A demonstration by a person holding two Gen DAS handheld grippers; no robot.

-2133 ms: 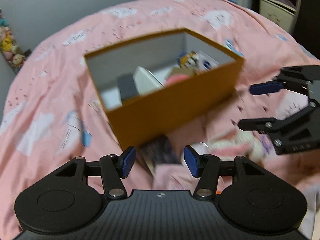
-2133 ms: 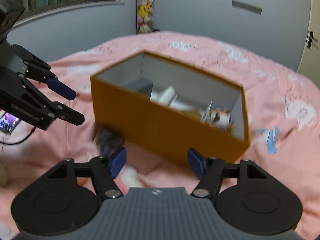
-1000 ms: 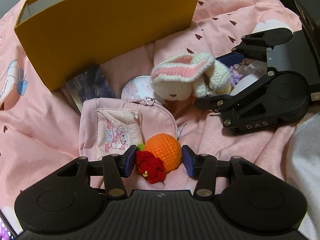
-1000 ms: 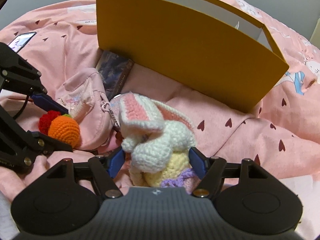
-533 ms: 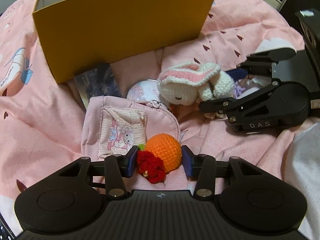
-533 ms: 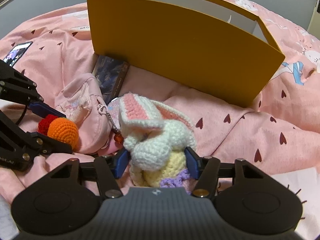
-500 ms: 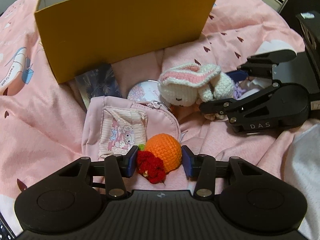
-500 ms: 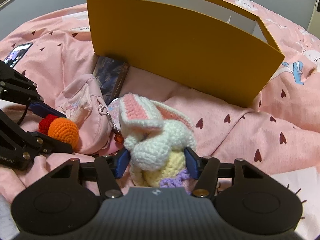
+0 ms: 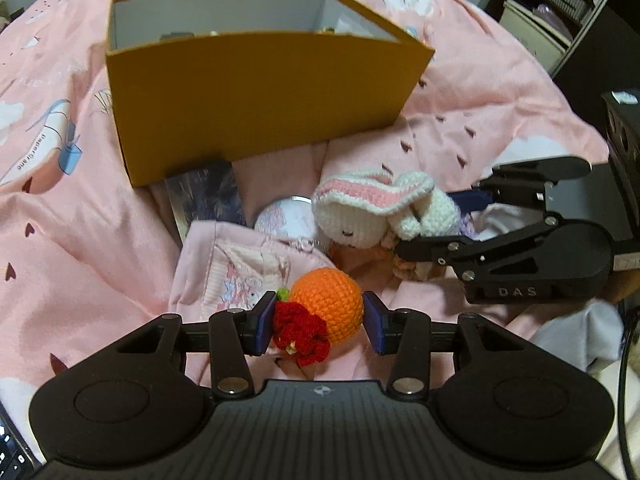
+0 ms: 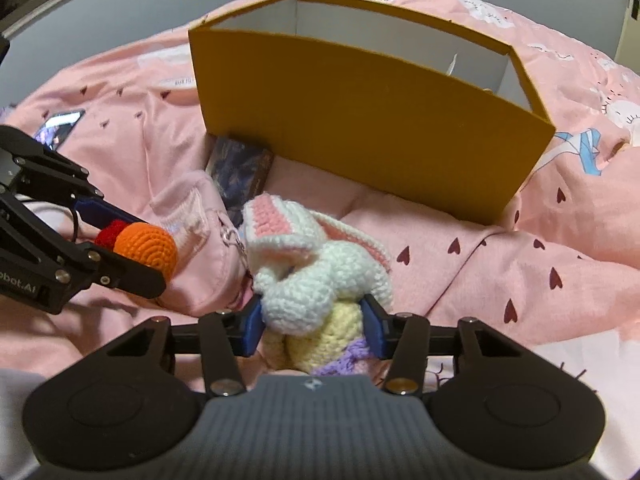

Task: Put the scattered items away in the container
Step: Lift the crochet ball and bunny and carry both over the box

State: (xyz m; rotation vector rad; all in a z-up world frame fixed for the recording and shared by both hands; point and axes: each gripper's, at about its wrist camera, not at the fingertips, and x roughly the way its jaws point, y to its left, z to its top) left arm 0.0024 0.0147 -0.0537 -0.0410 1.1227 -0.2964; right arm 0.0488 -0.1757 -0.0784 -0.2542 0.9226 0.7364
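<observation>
My left gripper (image 9: 316, 322) is shut on a crocheted orange-and-red fruit toy (image 9: 326, 310), held just above a pink pouch (image 9: 236, 268). My right gripper (image 10: 314, 326) is shut on a crocheted white bunny (image 10: 316, 272) with pink ears and a yellow-purple body. The bunny also shows in the left wrist view (image 9: 372, 208), with the right gripper (image 9: 440, 220) around it. The fruit toy (image 10: 146, 246) sits in the left gripper (image 10: 120, 240) at the left of the right wrist view. The open orange box (image 9: 260, 92) stands behind, with several items inside.
A dark booklet (image 9: 206, 196) lies against the box's front wall. A round pale compact (image 9: 286, 220) lies between the booklet and the bunny. A phone (image 10: 60, 128) lies on the pink bedspread (image 10: 520, 264) at far left. Shelving (image 9: 560, 8) stands beyond the bed.
Both grippers have closed tighter on their toys and lifted a little. The view has risen, so the box's interior now shows.
</observation>
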